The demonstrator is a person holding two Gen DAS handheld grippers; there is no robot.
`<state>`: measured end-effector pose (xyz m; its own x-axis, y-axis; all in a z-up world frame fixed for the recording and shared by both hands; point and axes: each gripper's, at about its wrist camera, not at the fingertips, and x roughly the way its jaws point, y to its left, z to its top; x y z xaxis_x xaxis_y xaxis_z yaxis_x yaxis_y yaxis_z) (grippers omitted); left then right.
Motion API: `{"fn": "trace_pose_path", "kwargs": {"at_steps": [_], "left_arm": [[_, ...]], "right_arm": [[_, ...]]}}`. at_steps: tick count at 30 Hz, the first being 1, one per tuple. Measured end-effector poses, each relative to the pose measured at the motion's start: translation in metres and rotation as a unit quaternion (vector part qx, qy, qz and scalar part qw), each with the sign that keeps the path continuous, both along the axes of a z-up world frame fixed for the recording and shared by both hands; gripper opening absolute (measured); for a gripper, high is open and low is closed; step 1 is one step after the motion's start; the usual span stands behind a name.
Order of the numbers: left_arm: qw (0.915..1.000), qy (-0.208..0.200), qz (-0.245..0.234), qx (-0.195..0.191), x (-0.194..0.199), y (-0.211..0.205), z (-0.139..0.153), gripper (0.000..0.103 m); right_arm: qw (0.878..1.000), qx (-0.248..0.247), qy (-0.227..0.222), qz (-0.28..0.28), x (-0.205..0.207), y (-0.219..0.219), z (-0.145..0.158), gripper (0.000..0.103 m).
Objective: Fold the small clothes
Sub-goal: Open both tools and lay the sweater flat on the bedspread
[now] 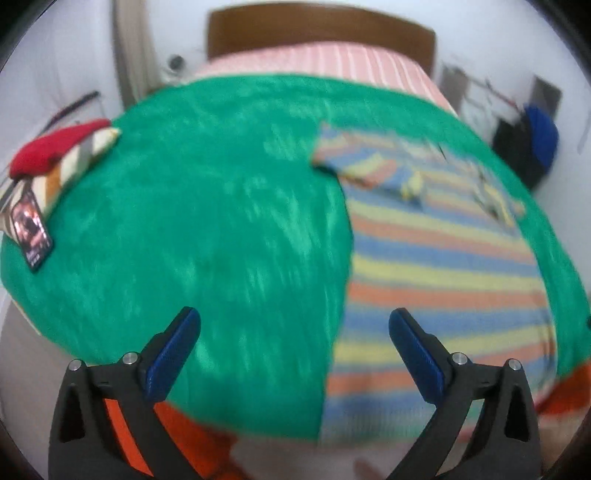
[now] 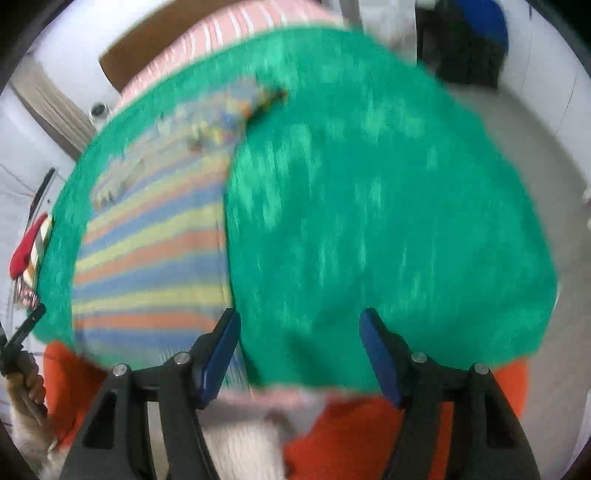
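A small striped shirt (image 1: 436, 266) in blue, yellow and orange lies flat on a green blanket (image 1: 207, 229) on the bed. It takes the right half of the left wrist view, a sleeve reaching up at its top left. In the right wrist view the shirt (image 2: 151, 251) lies at the left on the green blanket (image 2: 369, 221). My left gripper (image 1: 294, 325) is open and empty, above the blanket by the shirt's left edge. My right gripper (image 2: 300, 325) is open and empty, above the blanket just right of the shirt's hem. Both views are blurred.
A striped cushion with a red item (image 1: 55, 151) and a dark card (image 1: 31, 229) lie at the blanket's left edge. A pink striped sheet (image 1: 325, 59) and brown headboard (image 1: 317, 26) are behind. Orange cloth (image 2: 369, 435) hangs at the near edge. A dark chair with a blue item (image 1: 532, 144) stands right.
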<state>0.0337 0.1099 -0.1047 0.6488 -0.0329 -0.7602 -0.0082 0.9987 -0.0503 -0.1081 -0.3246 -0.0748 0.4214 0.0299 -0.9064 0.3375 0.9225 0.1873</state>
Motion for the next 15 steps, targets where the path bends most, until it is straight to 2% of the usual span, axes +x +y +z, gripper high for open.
{"fn": "trace_pose_path", "kwargs": {"at_steps": [1, 2, 3, 4, 5, 6, 7, 9, 10, 12, 14, 15], "left_arm": [[0.9999, -0.008, 0.003, -0.007, 0.01, 0.001, -0.002, 0.102], [0.9997, -0.012, -0.005, -0.023, 0.022, 0.003, -0.007, 0.102], [0.999, -0.001, -0.018, -0.04, 0.035, 0.005, -0.017, 0.102], [0.998, 0.023, -0.024, -0.053, 0.048, 0.006, -0.028, 0.102], [0.9965, 0.051, -0.015, -0.065, 0.059, 0.011, -0.044, 0.102], [0.9961, 0.056, -0.003, -0.069, 0.064, 0.014, -0.051, 0.102], [0.9959, 0.053, 0.012, -0.073, 0.065, 0.019, -0.06, 0.102], [0.9953, 0.046, 0.023, -0.083, 0.062, 0.025, -0.075, 0.102], [0.996, 0.041, 0.022, -0.076, 0.061, 0.025, -0.079, 0.102], [0.9979, 0.03, 0.013, -0.056, 0.059, 0.02, -0.079, 0.102], [0.9982, 0.023, 0.004, -0.054, 0.057, 0.015, -0.079, 0.102], [0.9984, 0.02, 0.006, -0.053, 0.057, 0.014, -0.08, 0.102]], "right_arm": [[0.999, -0.013, -0.035, -0.003, 0.007, 0.001, 0.016, 0.07], [0.998, -0.024, -0.062, -0.008, 0.011, 0.002, 0.027, 0.078], [0.995, -0.037, -0.093, -0.015, 0.014, 0.002, 0.038, 0.085], [0.988, -0.045, -0.146, -0.018, 0.015, 0.003, 0.05, 0.1], [0.982, -0.04, -0.182, -0.011, 0.016, 0.003, 0.054, 0.103], [0.977, -0.027, -0.21, 0.01, 0.02, 0.004, 0.052, 0.103], [0.98, -0.01, -0.194, 0.05, 0.034, 0.006, 0.039, 0.103], [0.991, -0.017, -0.108, 0.083, 0.064, 0.017, 0.011, 0.099], [0.99, -0.016, -0.098, 0.104, 0.077, 0.025, 0.004, 0.093], [0.983, -0.043, -0.102, 0.149, 0.106, 0.043, 0.004, 0.092], [0.968, -0.081, -0.123, 0.205, 0.147, 0.065, 0.009, 0.092], [0.962, -0.097, -0.118, 0.227, 0.168, 0.076, 0.007, 0.092]]}}
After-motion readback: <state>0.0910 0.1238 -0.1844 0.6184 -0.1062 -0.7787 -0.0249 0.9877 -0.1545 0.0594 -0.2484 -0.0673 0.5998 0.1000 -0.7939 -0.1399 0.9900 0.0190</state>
